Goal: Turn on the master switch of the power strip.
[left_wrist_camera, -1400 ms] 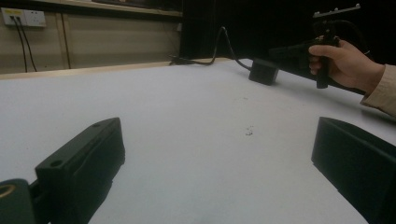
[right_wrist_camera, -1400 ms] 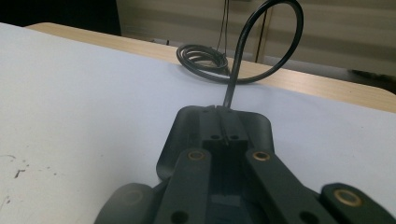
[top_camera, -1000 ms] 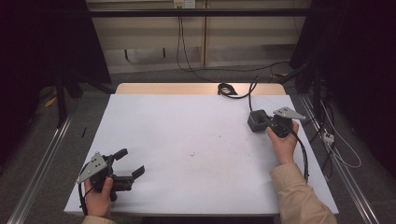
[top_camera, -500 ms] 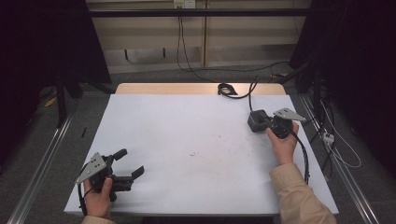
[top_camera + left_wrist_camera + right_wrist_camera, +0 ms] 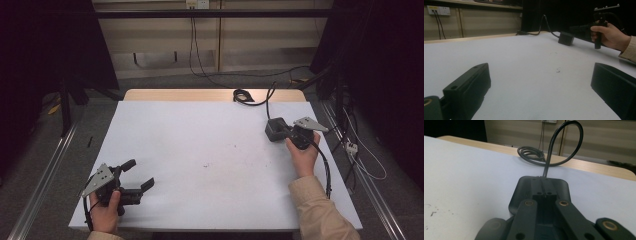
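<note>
White sheet covers the table (image 5: 200, 145); bare wood strip along its far edge, dim wall and sockets beyond.

One black box (image 5: 276, 129) sits near the table's far right corner, one cord (image 5: 549, 157) rising from its back and running to a single coil (image 5: 243, 96) on the wood strip just behind it.

My right gripper (image 5: 286, 131) is at the box, jaws drawn tight together at its near side; from the right gripper view (image 5: 544, 195) they look clamped on the box's top ridge. Judgement: grip is on, lift or drag comes next.

My left gripper (image 5: 137, 182) rests far from the box, at the table's near left corner, jaws spread wide, nothing between them.

To do this well: keep the pinch square, move slowly, and watch the cord, since the coil may drag or snag and twist the box.

Count: one box, one cord, two grippers.
</note>
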Motion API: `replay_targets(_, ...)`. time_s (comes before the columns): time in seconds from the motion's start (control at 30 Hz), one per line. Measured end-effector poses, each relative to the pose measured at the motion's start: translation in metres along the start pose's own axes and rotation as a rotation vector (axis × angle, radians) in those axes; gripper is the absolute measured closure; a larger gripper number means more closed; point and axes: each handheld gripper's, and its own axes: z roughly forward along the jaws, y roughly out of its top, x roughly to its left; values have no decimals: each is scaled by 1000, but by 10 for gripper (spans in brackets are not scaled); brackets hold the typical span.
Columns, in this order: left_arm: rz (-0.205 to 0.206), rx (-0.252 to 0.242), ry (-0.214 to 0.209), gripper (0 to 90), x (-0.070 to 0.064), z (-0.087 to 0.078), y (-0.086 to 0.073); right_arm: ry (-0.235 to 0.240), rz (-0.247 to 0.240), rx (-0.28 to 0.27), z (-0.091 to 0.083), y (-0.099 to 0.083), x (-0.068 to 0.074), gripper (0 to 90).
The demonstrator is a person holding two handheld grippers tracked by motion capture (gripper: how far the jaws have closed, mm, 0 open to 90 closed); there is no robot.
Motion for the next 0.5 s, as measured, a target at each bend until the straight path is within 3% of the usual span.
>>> replay_targets(0.5,2,2,0,22,0,1,0,-3,-16,6,0,1,1,900)
